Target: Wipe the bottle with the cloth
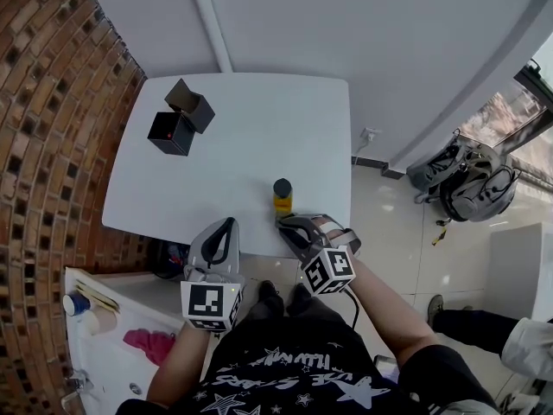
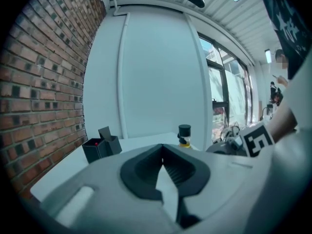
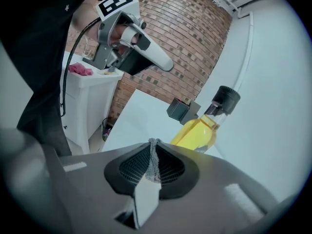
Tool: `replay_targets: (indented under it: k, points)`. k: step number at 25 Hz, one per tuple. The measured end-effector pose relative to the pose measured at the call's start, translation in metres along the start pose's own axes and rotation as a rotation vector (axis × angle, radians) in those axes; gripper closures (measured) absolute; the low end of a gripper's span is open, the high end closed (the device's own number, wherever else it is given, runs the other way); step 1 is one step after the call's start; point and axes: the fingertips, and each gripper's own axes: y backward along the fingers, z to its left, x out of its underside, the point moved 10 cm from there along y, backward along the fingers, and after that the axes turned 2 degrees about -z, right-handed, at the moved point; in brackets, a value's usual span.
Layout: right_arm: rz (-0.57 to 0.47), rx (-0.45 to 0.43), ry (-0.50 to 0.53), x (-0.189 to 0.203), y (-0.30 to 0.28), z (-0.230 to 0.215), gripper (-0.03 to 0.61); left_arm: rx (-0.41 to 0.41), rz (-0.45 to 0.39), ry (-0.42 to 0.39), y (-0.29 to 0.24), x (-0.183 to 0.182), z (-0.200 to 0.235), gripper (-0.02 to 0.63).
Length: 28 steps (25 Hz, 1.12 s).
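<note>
1. Two grippers are hanging around the near edge of the square white table [image 1: 251,145].
2. Left gripper [image 2: 162,147]: jaws pressed together, nothing between them.
3. Right gripper [image 3: 154,143]: clenched on a thin strip of grey, mesh-textured cloth [image 3: 154,162].
4. The clear bottle of yellow liquid with a black cap [image 3: 202,130] stands upright by the table's near edge, just beyond the right gripper's tips.
5. An open black cardboard box [image 1: 180,119] sits near the far left corner, well apart from the bottle.

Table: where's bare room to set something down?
Bare: the middle and back right of the table, between the black boxes and the bottle; also front left, ahead of the left gripper. Crowded: the front edge by the bottle, where the right gripper sits.
</note>
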Motion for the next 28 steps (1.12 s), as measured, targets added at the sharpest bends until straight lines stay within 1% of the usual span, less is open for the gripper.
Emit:
replay_targets:
  k: [4,9,12,15,17,18,19,21,23,24,25,26,28]
  points:
    - [0.024,-0.019,-0.029,0.008,-0.008,0.004,0.538,-0.003,0.013,0.007,-0.001,0.004,-0.002,0.61]
    - [0.061,-0.051,-0.098,0.021,-0.02,0.009,0.538,0.003,0.018,0.011,-0.002,0.004,-0.006,0.609]
    - [0.07,-0.055,-0.117,0.022,-0.021,0.009,0.538,0.008,0.015,0.009,-0.002,0.004,-0.007,0.609]
    - [0.012,-0.03,-0.169,0.013,-0.005,0.007,0.538,0.005,0.013,0.009,-0.002,0.005,-0.005,0.609]
    - [-0.058,0.032,-0.248,0.005,0.021,0.001,0.538,0.001,0.007,0.011,-0.003,0.005,-0.004,0.61]
    - [-0.091,0.088,-0.319,0.003,0.036,-0.004,0.538,-0.001,0.001,0.012,-0.003,0.004,-0.003,0.609]
    - [-0.13,0.157,-0.422,0.003,0.051,-0.011,0.538,-0.003,-0.005,0.014,-0.004,0.004,-0.002,0.609]
    - [-0.229,0.309,-0.706,0.008,0.073,-0.027,0.538,-0.01,-0.014,0.018,-0.007,0.004,0.001,0.611]
    - [-0.296,0.429,-1.01,0.016,0.084,-0.042,0.538,-0.017,-0.015,0.025,-0.009,0.004,0.003,0.609]
    - [-0.32,0.462,-1.142,0.02,0.085,-0.048,0.538,-0.018,-0.015,0.028,-0.01,0.004,0.004,0.609]
    - [-0.351,0.477,-1.252,0.021,0.084,-0.053,0.538,-0.016,-0.013,0.03,-0.011,0.004,0.003,0.609]
    - [-0.389,0.478,-1.339,0.021,0.081,-0.056,0.538,-0.013,-0.012,0.03,-0.012,0.004,0.002,0.609]
    - [-0.456,0.463,-1.457,0.019,0.072,-0.058,0.538,-0.008,-0.012,0.031,-0.014,0.005,0.001,0.611]
